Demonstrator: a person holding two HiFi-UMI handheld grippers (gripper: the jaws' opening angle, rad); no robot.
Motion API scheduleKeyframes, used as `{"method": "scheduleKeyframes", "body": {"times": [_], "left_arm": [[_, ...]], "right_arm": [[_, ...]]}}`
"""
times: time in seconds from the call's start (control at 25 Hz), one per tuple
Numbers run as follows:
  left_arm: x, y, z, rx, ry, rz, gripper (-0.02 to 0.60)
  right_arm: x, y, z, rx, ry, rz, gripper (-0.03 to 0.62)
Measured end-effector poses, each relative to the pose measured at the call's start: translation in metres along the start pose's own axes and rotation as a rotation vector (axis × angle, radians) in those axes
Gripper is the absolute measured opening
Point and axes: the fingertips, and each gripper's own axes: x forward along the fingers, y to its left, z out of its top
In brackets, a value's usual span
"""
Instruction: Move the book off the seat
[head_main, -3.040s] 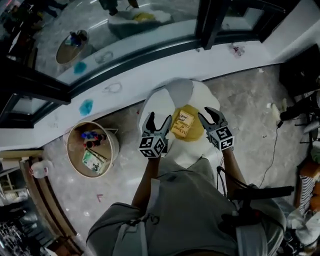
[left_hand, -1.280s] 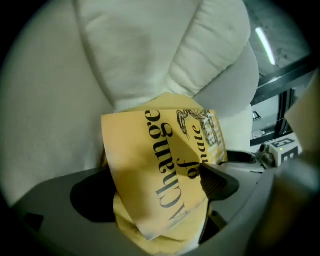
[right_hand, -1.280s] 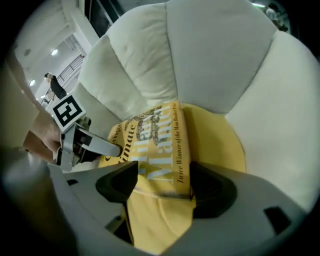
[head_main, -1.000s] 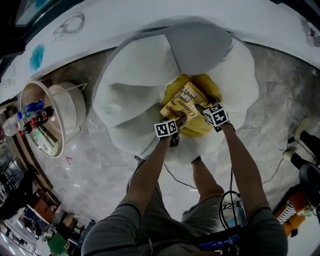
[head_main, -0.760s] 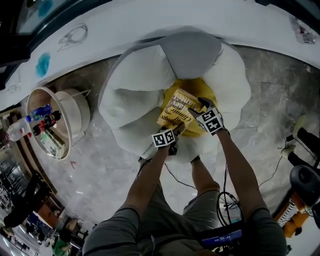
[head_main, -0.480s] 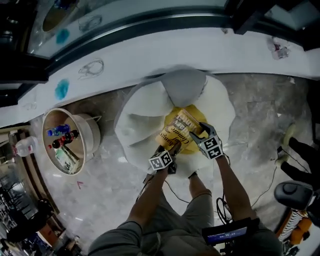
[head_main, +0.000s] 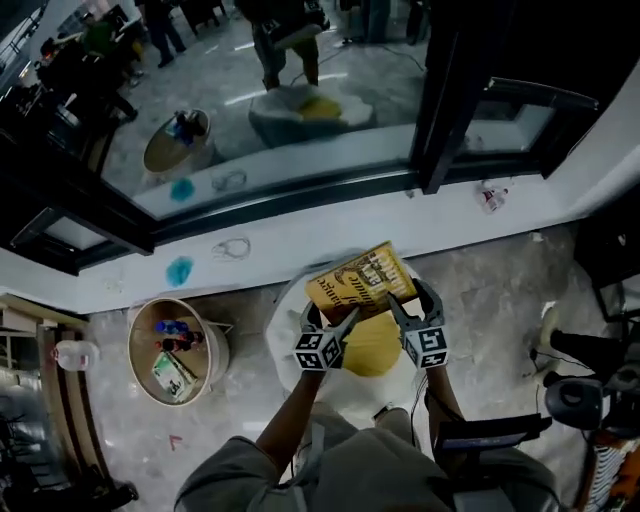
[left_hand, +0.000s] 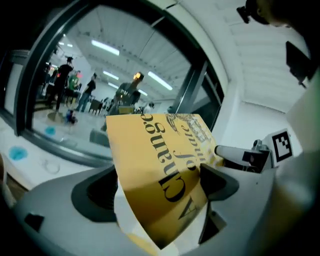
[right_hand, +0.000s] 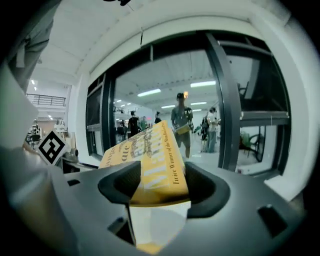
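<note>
Round tray (head_main: 133, 360) on marble floor (head_main: 500, 300), left side; bottles (head_main: 172, 328) and green packet (head_main: 172, 372) inside. Plastic jug (head_main: 75, 354) near tray, further left. White sill (head_main: 300, 235) under dark-framed window (head_main: 432, 110). Blue blot (head_main: 180, 270) on sill, crumpled wrapper (head_main: 492, 197) toward its right end. Figures (head_main: 100, 38) visible in glass.

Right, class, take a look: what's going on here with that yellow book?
A person holds a gripper in each hand, and both the left gripper and the right gripper are clamped on the yellow book. The right one's jaws have just been closing, with the book between them. The book is held up before the window, above the white seat, not yet set down anywhere.
</note>
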Motion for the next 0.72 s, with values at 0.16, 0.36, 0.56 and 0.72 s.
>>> {"method": "scheduleKeyframes", "body": {"times": [0.16,0.36,0.56,0.72], "left_arm": [[-0.046,-0.075,0.138,0.091,-0.234,-0.091,0.506],[-0.103,-0.146,0.213,0.192,-0.401,-0.214,0.506],[-0.120,-0.157,0.204,0.184,-0.406,-0.212,0.506],[-0.126,-0.163,0.201,0.167,-0.426,-0.183,0.506]], "right_arm": [[-0.059,0.006,0.127,-0.013,-0.224,-0.039,0.285],[-0.129,0.017,0.199,-0.013,-0.389,-0.105,0.285],[-0.149,0.027,0.199,-0.032,-0.412,-0.105,0.285],[-0.154,0.023,0.192,-0.034,-0.405,-0.083,0.285]]}}
